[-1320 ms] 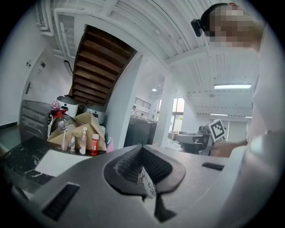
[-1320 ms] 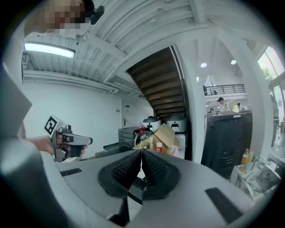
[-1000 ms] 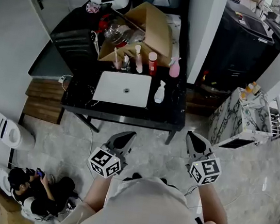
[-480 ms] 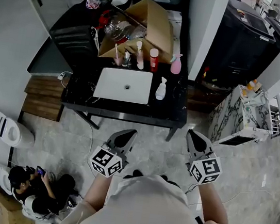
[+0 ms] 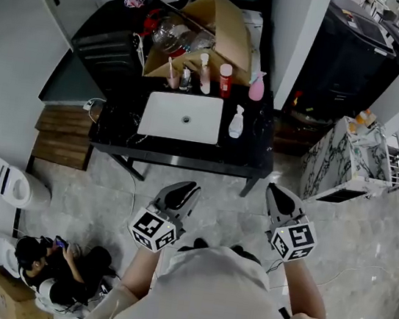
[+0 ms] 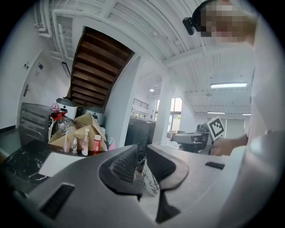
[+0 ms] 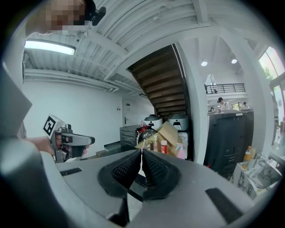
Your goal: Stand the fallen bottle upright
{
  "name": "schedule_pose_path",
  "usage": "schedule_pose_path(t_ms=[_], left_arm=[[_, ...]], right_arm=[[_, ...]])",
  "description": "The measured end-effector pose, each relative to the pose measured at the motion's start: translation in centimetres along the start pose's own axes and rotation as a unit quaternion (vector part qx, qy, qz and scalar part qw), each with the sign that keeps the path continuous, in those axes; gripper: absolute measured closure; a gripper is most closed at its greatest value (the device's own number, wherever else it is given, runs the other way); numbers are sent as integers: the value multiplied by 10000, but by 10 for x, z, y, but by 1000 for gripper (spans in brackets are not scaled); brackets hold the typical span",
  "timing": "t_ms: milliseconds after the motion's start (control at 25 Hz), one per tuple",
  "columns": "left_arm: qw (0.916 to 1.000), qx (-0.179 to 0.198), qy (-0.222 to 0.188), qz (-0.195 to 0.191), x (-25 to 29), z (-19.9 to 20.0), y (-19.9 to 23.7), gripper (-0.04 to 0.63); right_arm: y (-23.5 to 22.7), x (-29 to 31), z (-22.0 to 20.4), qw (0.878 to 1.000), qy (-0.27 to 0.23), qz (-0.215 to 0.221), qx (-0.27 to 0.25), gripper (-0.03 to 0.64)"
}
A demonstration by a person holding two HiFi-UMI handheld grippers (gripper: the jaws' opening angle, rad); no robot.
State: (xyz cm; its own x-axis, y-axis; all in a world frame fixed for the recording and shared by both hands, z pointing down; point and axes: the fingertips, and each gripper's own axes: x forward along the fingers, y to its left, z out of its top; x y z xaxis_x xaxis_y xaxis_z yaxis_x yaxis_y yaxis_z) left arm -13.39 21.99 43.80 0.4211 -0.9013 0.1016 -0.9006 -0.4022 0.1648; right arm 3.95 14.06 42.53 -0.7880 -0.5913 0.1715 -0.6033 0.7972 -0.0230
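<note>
Black table [image 5: 185,153] on grey floor [image 5: 96,206]: white basin [image 5: 153,122], fallen bottle [image 5: 236,121] beside it, cardboard box [image 5: 230,29] behind. Left gripper [image 5: 184,188] jaws just opening, empty; right gripper [image 5: 275,192] jaws together.

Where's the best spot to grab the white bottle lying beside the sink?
Probably its wider lower body, with the right gripper coming from the table's front edge. The white bottle lies lengthwise with its thin top pointing away, so the jaws could straddle its two sides.
</note>
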Motion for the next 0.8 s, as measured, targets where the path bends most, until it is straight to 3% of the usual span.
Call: schedule_pose_path(t_ms=[400, 800], left_arm=[[9998, 5, 163, -106, -15, -6, 19, 428], [9997, -47, 223, -51, -19, -12, 31, 420]], right_arm=[[21, 15, -1, 10000, 52, -60, 10, 583], [25, 20, -6, 9999, 110, -104, 32, 583]])
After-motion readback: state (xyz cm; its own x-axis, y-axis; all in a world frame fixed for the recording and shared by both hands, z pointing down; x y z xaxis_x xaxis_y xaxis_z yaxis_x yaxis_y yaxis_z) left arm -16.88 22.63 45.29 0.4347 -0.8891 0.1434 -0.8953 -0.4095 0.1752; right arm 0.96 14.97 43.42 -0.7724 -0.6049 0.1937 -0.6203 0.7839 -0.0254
